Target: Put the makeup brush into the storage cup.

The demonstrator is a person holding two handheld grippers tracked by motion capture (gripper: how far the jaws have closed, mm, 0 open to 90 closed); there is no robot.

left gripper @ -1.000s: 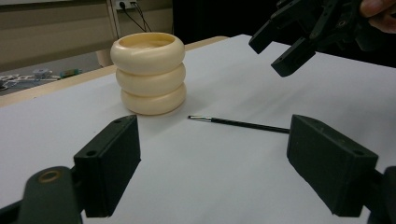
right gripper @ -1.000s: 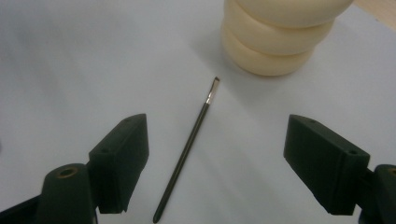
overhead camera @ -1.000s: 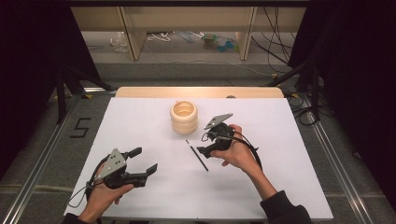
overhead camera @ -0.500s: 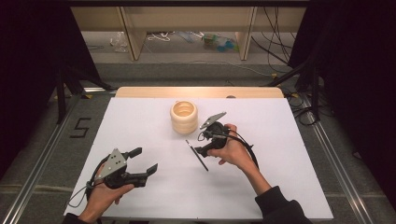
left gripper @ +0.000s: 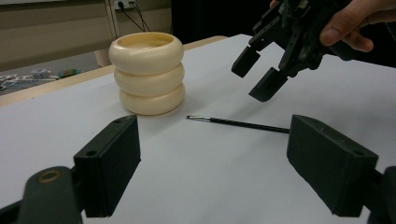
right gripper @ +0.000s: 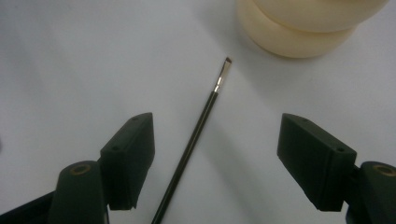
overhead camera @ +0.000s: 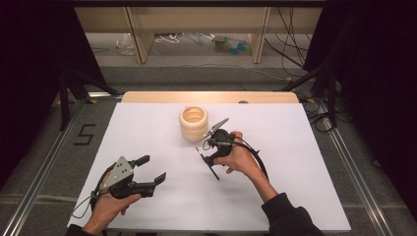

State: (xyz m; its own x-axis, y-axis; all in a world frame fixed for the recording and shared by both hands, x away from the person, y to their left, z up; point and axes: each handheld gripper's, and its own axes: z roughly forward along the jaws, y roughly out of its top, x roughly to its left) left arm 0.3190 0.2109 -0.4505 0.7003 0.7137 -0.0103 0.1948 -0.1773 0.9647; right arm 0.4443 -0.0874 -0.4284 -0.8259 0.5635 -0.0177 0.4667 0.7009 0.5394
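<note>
A thin black brush (overhead camera: pixel 214 172) (left gripper: pixel 238 123) (right gripper: pixel 196 135) lies flat on the white table cover, its bristle tip pointing toward a cream ribbed holder (overhead camera: pixel 193 123) (left gripper: pixel 147 72) (right gripper: pixel 303 28) made of three stacked rings. My right gripper (overhead camera: pixel 205 149) (left gripper: pixel 259 74) (right gripper: pixel 215 140) hovers tilted down over the brush. It is open, and its jaws have just been closing a little. The handle lies between them on the table, untouched. My left gripper (overhead camera: pixel 151 169) (left gripper: pixel 219 149) rests low at the front left, open and empty, facing the holder and brush.
The white sheet (overhead camera: pixel 147 123) covers the table up to a wooden strip (overhead camera: pixel 211 97) at the far edge. Metal rails (overhead camera: pixel 44 167) run along the floor on both sides, with a "5" mark (overhead camera: pixel 84 133) at the left. Shelf legs and cables stand behind.
My right gripper has shifted left and down, closer over the brush, with its jaws slightly narrower. The left gripper, brush and holder have stayed put.
</note>
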